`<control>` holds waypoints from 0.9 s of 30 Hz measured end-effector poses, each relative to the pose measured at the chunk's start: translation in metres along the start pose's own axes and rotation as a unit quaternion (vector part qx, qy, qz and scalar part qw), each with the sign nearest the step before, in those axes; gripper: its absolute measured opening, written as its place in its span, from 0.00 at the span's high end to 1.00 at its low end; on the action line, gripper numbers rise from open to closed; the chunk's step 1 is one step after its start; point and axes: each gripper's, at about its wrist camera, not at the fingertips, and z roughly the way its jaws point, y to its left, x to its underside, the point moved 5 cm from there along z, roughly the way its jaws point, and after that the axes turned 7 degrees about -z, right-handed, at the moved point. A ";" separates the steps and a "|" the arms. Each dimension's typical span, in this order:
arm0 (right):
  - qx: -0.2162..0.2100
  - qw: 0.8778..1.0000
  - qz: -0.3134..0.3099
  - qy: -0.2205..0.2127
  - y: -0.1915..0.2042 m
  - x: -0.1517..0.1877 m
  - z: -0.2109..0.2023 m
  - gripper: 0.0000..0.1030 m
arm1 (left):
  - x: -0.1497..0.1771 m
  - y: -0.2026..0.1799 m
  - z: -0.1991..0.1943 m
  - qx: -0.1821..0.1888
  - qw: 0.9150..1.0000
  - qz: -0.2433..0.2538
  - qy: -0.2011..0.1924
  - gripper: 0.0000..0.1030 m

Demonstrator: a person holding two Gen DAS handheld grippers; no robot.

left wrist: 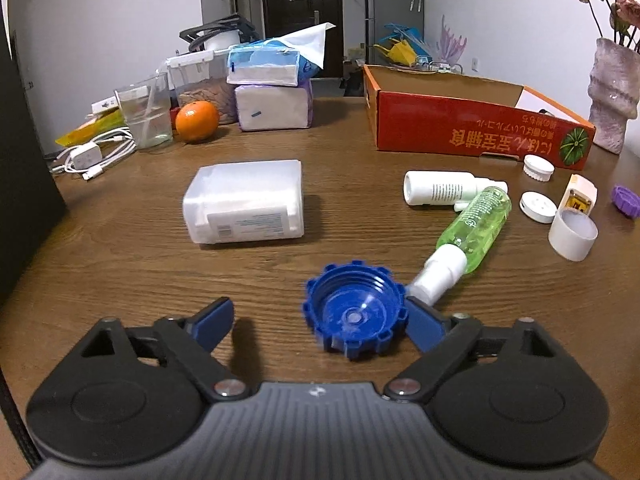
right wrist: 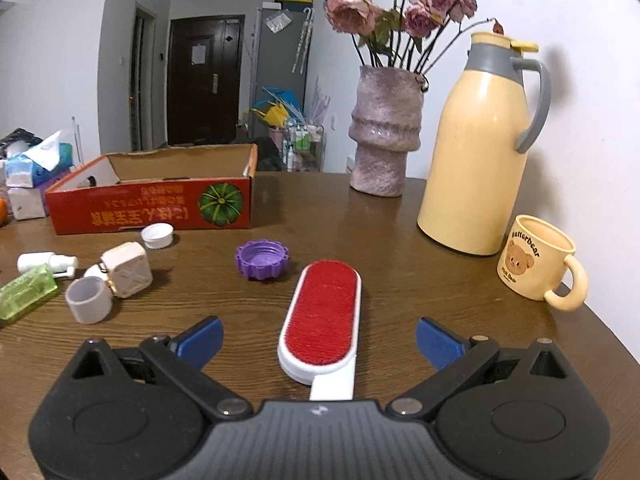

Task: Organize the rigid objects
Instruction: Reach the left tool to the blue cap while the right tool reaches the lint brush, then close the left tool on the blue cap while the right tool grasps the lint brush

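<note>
A blue ridged cap lies open side up on the wooden table, between the fingers of my left gripper. The right finger touches the cap's edge and the left finger stands well clear, so the gripper is open. Beyond lie a green spray bottle, a white bottle and a white plastic container. My right gripper is open around a red-and-white lint brush without touching it. A purple cap lies ahead of the brush. The red cardboard box stands open behind.
Small white caps, a cream case and a white cup-shaped lid lie left of the brush. A vase, yellow thermos and mug stand at the right. An orange, a glass, tissue packs and cables crowd the far left.
</note>
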 end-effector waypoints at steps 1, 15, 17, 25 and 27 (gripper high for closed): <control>0.002 1.000 0.001 0.003 -0.001 0.000 0.002 0.00 | -0.001 0.000 0.001 0.005 1.000 -0.002 0.002 0.23; 0.008 0.999 0.013 0.041 0.000 0.005 0.037 0.00 | -0.006 0.010 0.000 0.023 0.999 -0.035 -0.006 0.46; 0.012 0.999 0.013 0.049 0.001 0.006 0.043 0.00 | -0.006 0.011 -0.003 0.022 0.999 -0.037 -0.009 0.46; 0.017 0.997 0.024 0.077 -0.002 0.010 0.061 0.06 | -0.009 0.010 -0.019 0.023 0.999 -0.043 -0.024 0.46; 0.016 0.995 0.027 0.090 -0.002 0.013 0.066 0.11 | -0.011 0.007 -0.024 0.026 0.998 -0.043 -0.027 0.46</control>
